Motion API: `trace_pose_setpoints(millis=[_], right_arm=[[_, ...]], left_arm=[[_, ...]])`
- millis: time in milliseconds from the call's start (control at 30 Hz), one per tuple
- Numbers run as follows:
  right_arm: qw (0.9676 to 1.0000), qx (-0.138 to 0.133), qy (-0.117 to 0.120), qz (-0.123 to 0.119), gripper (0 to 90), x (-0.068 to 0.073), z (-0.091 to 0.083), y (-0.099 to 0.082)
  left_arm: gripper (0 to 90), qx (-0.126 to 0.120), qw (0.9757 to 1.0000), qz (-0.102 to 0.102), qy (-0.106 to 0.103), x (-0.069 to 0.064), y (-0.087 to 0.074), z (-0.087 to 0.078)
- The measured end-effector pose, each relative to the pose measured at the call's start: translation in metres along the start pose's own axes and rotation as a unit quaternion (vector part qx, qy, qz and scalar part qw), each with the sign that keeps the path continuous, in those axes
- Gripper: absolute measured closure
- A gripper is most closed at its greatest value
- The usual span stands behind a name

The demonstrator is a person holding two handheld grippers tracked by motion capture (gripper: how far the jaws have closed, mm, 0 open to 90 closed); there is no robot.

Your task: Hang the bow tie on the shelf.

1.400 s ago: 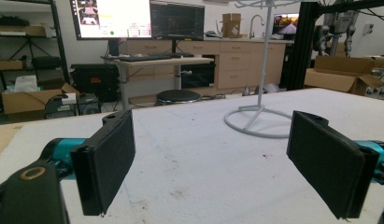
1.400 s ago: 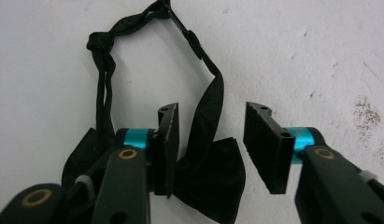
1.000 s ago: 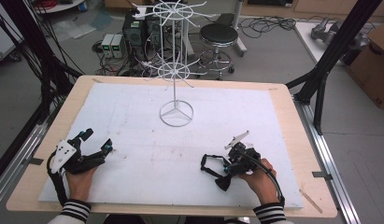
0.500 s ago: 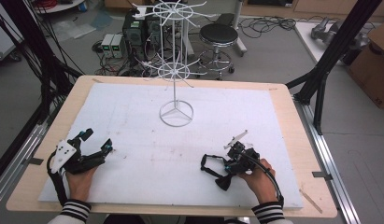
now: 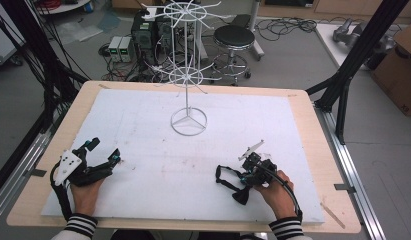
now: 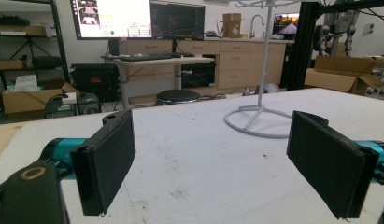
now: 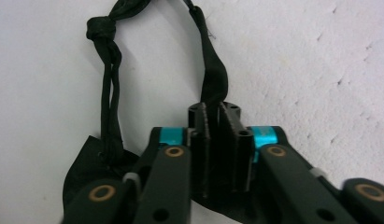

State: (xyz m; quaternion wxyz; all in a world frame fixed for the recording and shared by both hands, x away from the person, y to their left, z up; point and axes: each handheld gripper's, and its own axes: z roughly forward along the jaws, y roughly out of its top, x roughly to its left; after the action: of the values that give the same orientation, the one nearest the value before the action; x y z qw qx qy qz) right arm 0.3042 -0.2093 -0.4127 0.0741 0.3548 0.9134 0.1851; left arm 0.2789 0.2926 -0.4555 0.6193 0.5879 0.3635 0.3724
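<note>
While the right gripper (image 7: 216, 116) has just been closing, its jaws now pinch the black strap (image 7: 213, 84) of a pouch (image 5: 240, 196) lying on the foam mat (image 5: 158, 165); the white rack (image 5: 189, 120) stands beyond, up-left. The left gripper (image 6: 213, 163) rests agape, well apart.

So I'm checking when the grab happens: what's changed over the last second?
The right gripper has just been closing its jaws on the black strap of a small black pouch; the strap now sits pinched between them. Neither hand has shifted. The left gripper stays wide open on the white mat, and the white wire rack stands as before.
</note>
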Motion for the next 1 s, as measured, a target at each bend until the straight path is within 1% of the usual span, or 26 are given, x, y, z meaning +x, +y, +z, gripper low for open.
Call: trace_pose_setpoints(millis=[33,67,167,200,267,333,467,533,600,733,767,833,900,1000], right_arm=[[1.0,0.001,0.002,-0.001,78.6,0.0006,0.0001,0.0002],[1.0,0.0,-0.002,-0.008,76.1,0.0011,0.0001,0.0002],[1.0,0.0,-0.001,-0.01,73.4,0.0018,0.0002,0.0001],[0.9999,-0.001,-0.004,-0.012,72.2,0.0022,0.0,0.0002],[0.9999,-0.001,-0.006,-0.013,71.8,0.002,-0.0001,0.0001],[0.9998,-0.002,-0.011,-0.014,69.0,0.0023,-0.0003,-0.0003],[0.9998,0.0,-0.015,-0.014,68.3,0.0027,-0.0007,-0.0008],[0.9997,0.001,-0.017,-0.016,69.8,0.0023,-0.0004,-0.0008],[0.9996,0.005,-0.024,-0.016,78.5,0.0024,0.0,-0.0005],[0.9992,0.01,-0.032,-0.021,87.1,0.0034,0.0006,0.0004],[0.9992,0.01,-0.032,-0.021,87.1,0.0034,0.0006,0.0004],[0.9986,0.014,-0.04,-0.032,88.3,0.0049,0.0007,0.0009],[0.9989,0.014,-0.037,-0.025,88.5,0.0053,0.0004,0.001],[0.999,0.011,-0.037,-0.023,88.7,0.0052,0.0,0.0006]], left_arm=[[15.9,0.0,1.0,0.0,0.0,0.0,0.0,0.0],[15.9,0.0,1.0,0.0,0.0,-0.0001,0.0,0.0],[15.9,0.001,1.0,0.0,0.0,0.0,0.0,0.0],[15.9,0.0,1.0,0.0,0.0,0.0,0.0,0.0],[15.9,0.0,1.0,0.0,0.0,0.0,0.0,0.0],[15.9,0.0,1.0,0.0,0.0,0.0,0.0,0.0],[15.9,0.0,1.0,0.0,0.0,0.0,0.0,0.0],[15.9,0.0,1.0,0.0,0.0,0.0,0.0,0.0],[15.9,0.0,1.0,0.0,0.0,0.0,0.0,0.0],[15.9,0.0,1.0,-0.001,0.0,0.0,0.0,-0.0001],[15.9,0.001,1.0,-0.001,0.0,0.0001,0.0,-0.0001],[15.9,0.0,1.0,-0.001,0.0,0.0001,0.0,-0.0001],[15.9,0.0,1.0,-0.001,0.0,0.0,0.0,-0.0001],[15.9,0.0,1.0,-0.001,0.0,0.0,0.0,0.0]])
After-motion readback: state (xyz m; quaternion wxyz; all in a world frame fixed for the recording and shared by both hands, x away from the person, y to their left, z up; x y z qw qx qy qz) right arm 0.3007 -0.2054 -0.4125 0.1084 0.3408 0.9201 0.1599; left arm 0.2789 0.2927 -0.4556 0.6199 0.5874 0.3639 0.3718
